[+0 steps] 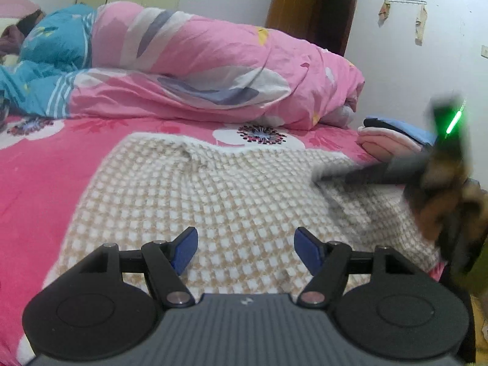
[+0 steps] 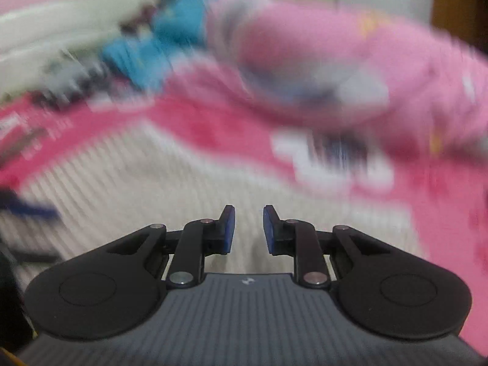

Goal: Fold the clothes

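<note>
The checked knit garment is lying spread flat on the pink floral bed sheet, its beige-and-white weave reaching from under both cameras away toward the rolled pink quilt, so its visible length is running roughly along the line the jaws are pointing. On the garment's right side, an edge appears to be lifted and doubled toward the middle (the fold there is blurred, so how far over it reaches cannot be told).

The left gripper is hovering over the near middle of the garment, its jaws standing well apart with only bare cloth showing between the blue pads and nothing held. The right gripper is sitting over the same garment in its own smeared view, jaws narrowed to a small gap, still parted; no cloth can be made out pinched between them, though the blur leaves that less than certain. In the left view it shows as a dark streak at the garment's right edge, with a green light above it.

Beyond that right edge, a small stack of folded clothes is resting on the sheet. Judging from this layout, the right hand is nearer the raised edge, the left nearer the flat, unfolded side.
</note>
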{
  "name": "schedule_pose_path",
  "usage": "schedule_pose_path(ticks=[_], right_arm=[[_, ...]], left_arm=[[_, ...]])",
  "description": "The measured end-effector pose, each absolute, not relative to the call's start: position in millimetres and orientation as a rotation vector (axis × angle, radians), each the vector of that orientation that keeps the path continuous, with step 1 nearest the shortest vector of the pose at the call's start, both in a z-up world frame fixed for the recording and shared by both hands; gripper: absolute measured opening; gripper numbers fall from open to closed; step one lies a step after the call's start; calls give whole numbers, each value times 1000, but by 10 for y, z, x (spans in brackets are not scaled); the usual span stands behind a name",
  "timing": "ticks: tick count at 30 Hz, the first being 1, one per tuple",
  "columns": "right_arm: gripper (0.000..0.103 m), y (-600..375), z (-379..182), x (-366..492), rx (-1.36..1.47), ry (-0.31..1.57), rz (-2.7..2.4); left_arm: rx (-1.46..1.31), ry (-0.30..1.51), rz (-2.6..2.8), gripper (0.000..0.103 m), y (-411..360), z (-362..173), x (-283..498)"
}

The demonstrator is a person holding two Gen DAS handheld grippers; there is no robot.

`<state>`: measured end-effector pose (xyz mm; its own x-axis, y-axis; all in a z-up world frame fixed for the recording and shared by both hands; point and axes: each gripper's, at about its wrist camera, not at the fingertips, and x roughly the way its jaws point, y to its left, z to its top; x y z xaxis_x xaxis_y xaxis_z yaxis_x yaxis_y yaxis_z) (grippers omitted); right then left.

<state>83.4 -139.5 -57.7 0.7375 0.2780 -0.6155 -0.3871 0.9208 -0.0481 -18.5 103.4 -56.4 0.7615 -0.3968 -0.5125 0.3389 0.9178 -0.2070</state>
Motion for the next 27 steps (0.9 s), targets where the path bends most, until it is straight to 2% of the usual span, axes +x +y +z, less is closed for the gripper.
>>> schedule_pose_path(ticks=[3,5,10,15,16,19,23,27], right_arm=[[19,-1399,-913,736,-211,578,369],[19,-1378,-768,755,-193,611,351],[18,-1736,-318,601,-142,473,254],[19,-2148,-814,828,-95,585,153],[19,-2207,-938,862,-73,595,163],[19,-2166,-706,868,-89,624,149],[19,-2183,-358,576,-68,509,164],[18,-2176,-669,597,-84,578,248]], left_arm=[[-100,593,-392,70,1014,-530,-194],[-76,575,-391,70,947,-444,-183],[-6,525,-434,71,691,-296,95],[-32,721,-358,71,674,-700,631],[-63,712,-368,71,723,-689,619],[-90,701,-360,69,816,-601,581],[-17,646,-326,71,860,-533,493],[121,645,-283,73,755,-705,528]])
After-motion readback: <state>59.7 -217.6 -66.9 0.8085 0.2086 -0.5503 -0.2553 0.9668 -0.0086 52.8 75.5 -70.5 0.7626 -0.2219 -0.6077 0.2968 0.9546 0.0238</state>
